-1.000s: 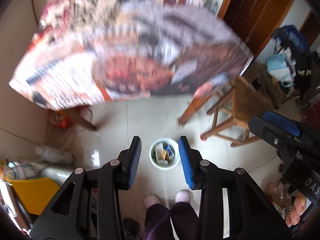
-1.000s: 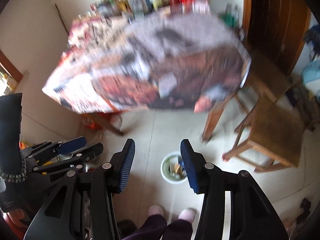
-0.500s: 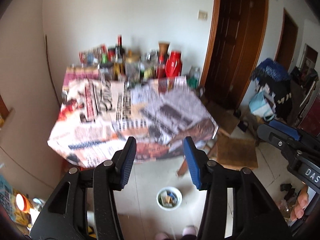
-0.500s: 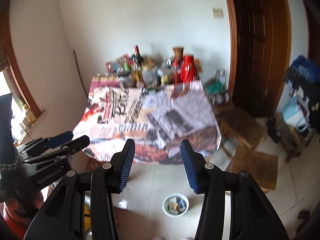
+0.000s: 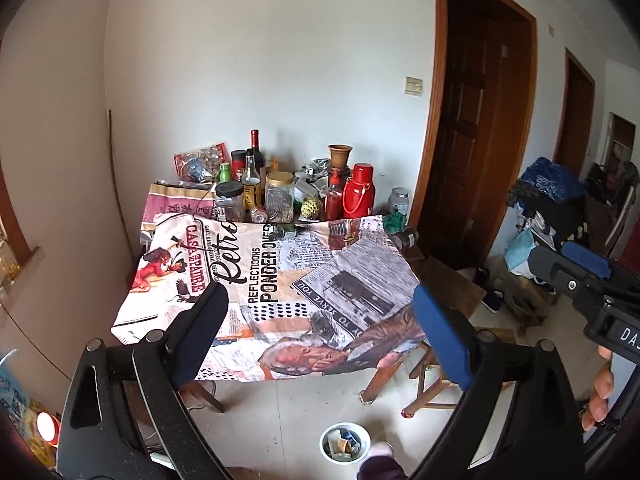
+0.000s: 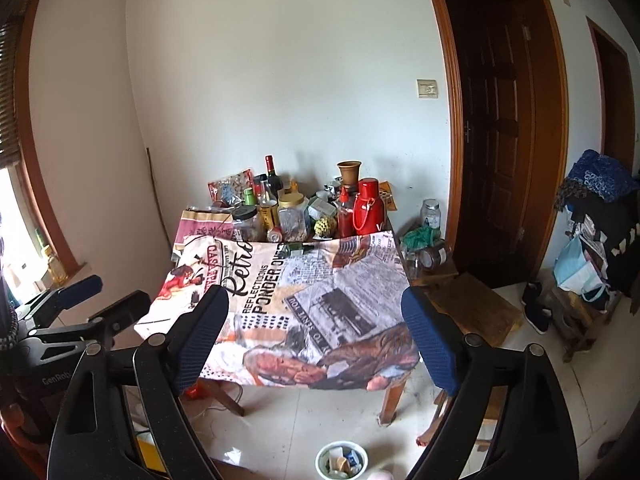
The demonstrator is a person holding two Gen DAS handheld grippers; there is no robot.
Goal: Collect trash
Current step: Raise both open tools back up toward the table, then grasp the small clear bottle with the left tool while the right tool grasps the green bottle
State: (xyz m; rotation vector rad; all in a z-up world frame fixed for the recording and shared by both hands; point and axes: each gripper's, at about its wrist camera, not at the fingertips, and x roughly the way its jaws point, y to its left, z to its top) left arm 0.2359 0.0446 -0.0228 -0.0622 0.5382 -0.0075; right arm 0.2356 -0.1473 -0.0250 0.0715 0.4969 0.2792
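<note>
Both your grippers, left gripper [image 5: 320, 330] and right gripper [image 6: 316, 328], have just been opening wide and hold nothing. You've swung up from the trash bin [image 5: 345, 446] to the table [image 5: 276, 264]; next item probably the small bottle [image 5: 285, 231].

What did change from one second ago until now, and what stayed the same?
Both views swung up from the floor to the table and wall, so the white bin slid from between the fingers to the bottom edge. The left gripper and right gripper have just been opening; nothing is between their jaws, then or now. The bin, its trash and the bottles on the table stayed put.
</note>
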